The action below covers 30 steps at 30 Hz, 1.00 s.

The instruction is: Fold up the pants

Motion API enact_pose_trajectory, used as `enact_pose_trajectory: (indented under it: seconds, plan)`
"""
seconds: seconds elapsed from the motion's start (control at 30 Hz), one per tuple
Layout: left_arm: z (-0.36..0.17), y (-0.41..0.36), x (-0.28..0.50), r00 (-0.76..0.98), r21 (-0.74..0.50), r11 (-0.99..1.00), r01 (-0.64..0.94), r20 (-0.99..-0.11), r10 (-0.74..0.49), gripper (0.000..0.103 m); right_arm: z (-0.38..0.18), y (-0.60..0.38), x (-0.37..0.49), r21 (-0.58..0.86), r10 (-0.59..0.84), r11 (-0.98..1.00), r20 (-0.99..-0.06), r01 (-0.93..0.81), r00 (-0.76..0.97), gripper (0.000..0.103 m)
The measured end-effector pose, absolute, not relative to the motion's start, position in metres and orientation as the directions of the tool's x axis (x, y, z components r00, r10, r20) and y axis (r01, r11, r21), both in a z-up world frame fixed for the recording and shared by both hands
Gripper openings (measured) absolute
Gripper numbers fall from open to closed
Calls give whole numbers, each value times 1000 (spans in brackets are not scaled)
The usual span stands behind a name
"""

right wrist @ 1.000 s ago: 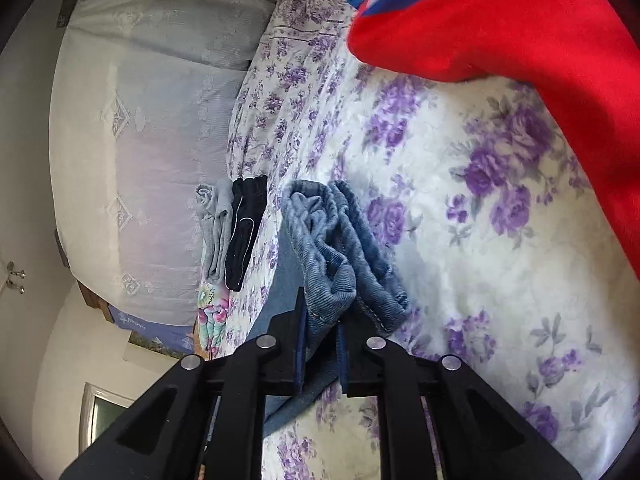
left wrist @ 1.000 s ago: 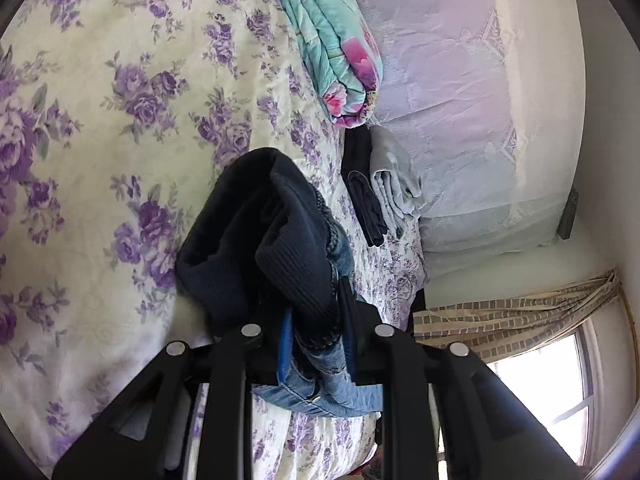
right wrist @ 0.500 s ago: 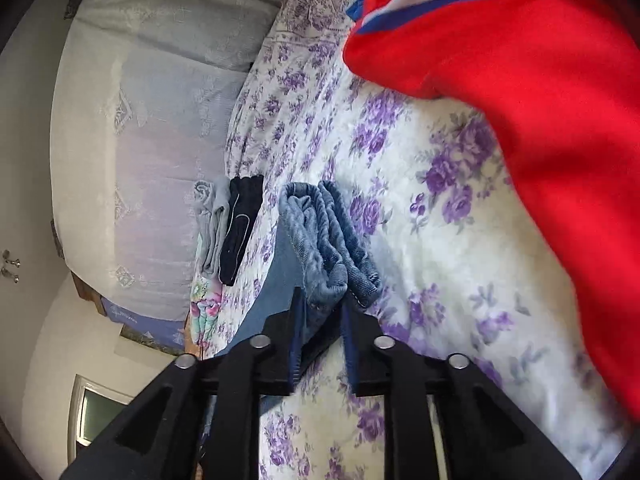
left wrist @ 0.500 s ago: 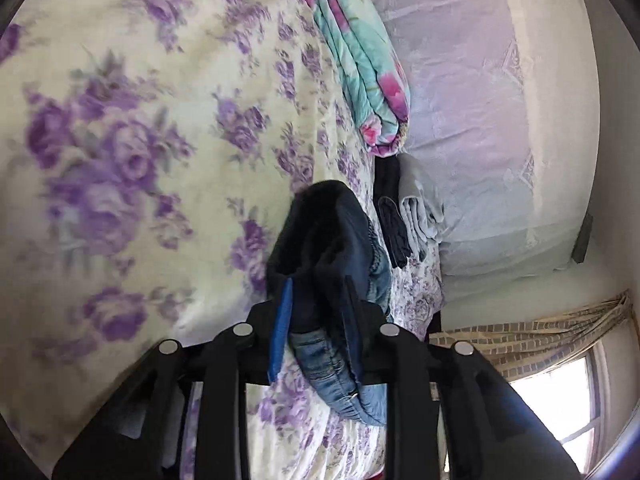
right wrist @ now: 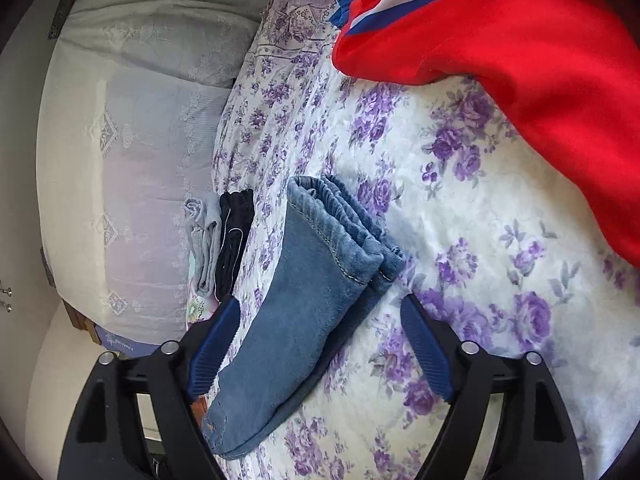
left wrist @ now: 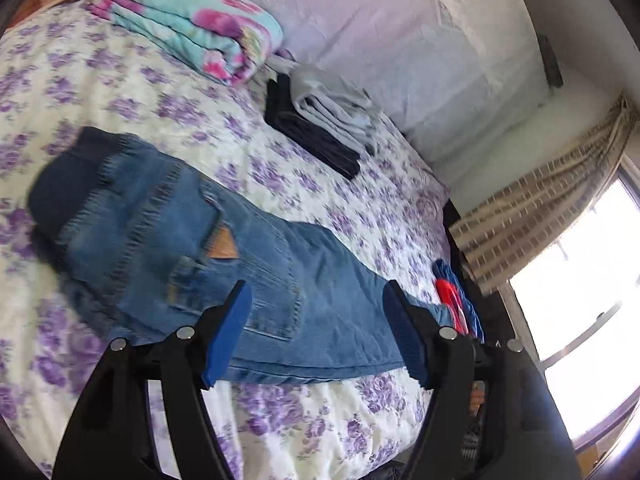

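Blue jeans (left wrist: pixel 192 240) lie stretched out on the floral bed sheet (left wrist: pixel 120 120), folded lengthwise, with the dark waistband at the left of the left wrist view. My left gripper (left wrist: pixel 316 296) is open and empty, just above the jeans' seat and thigh. In the right wrist view the stacked leg cuffs (right wrist: pixel 344 224) of the jeans lie flat on the sheet (right wrist: pixel 480 240). My right gripper (right wrist: pixel 320 308) is open and empty, its fingers either side of the lower legs.
Folded dark and grey garments (left wrist: pixel 320 128) and a folded teal floral blanket (left wrist: pixel 192 28) lie near the white-covered headboard (left wrist: pixel 400 40). A red and blue garment (right wrist: pixel 520 40) lies beyond the cuffs. A window with a curtain (left wrist: pixel 540 208) is at the right.
Both grippers were shut on the jeans, left on the waistband end, right on the cuffs. Both have opened and let go, and the jeans now lie flat on the bed.
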<state>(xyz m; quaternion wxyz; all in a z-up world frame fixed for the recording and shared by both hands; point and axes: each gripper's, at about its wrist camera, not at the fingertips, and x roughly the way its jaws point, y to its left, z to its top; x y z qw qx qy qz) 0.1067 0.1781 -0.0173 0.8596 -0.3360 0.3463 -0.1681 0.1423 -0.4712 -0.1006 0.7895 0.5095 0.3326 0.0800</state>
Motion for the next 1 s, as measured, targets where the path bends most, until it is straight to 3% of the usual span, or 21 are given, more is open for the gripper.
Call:
enact_pose_trajectory:
  seconds: [0.1, 0.2, 0.27, 0.4, 0.43, 0.5, 0.67, 0.8, 0.87, 1.0]
  plan:
    - [-32, 146, 131, 663, -670, 738, 79, -518, -541, 73, -96, -462, 155, 836, 457, 507, -466, 208, 758, 100]
    - [-55, 129, 146, 644, -606, 795, 25, -599, -476, 75, -93, -457, 165, 810, 411, 548, -479, 210, 776, 100]
    - [-61, 120, 147, 655, -574, 819, 27, -609, -448, 75, -91, -453, 168, 796, 393, 576, -470, 187, 790, 95]
    - [-60, 109, 138, 673, -479, 876, 60, -628, -390, 75, -100, -457, 164, 782, 357, 592, -471, 194, 807, 47]
    - [-58, 108, 137, 678, -474, 879, 47, -631, -377, 75, -104, -463, 160, 799, 363, 569, -456, 194, 813, 38]
    - [-47, 103, 136, 689, -487, 873, 34, -621, -374, 75, -112, -475, 154, 842, 389, 510, -407, 174, 826, 30]
    - [-18, 50, 148, 686, -452, 875, 173, -582, -437, 76, -116, -476, 151, 841, 392, 523, -382, 139, 837, 29]
    - [-37, 6, 177, 641, -413, 893, 179, -640, -424, 76, -117, -477, 150, 848, 402, 515, -366, 123, 840, 30]
    - [-66, -7, 193, 585, -374, 921, 106, -725, -362, 76, -117, -478, 149, 853, 408, 510, -354, 111, 842, 31]
    - [-71, -32, 187, 626, -191, 975, 116, -748, -221, 77, -118, -476, 146, 845, 402, 526, -346, 95, 848, 31]
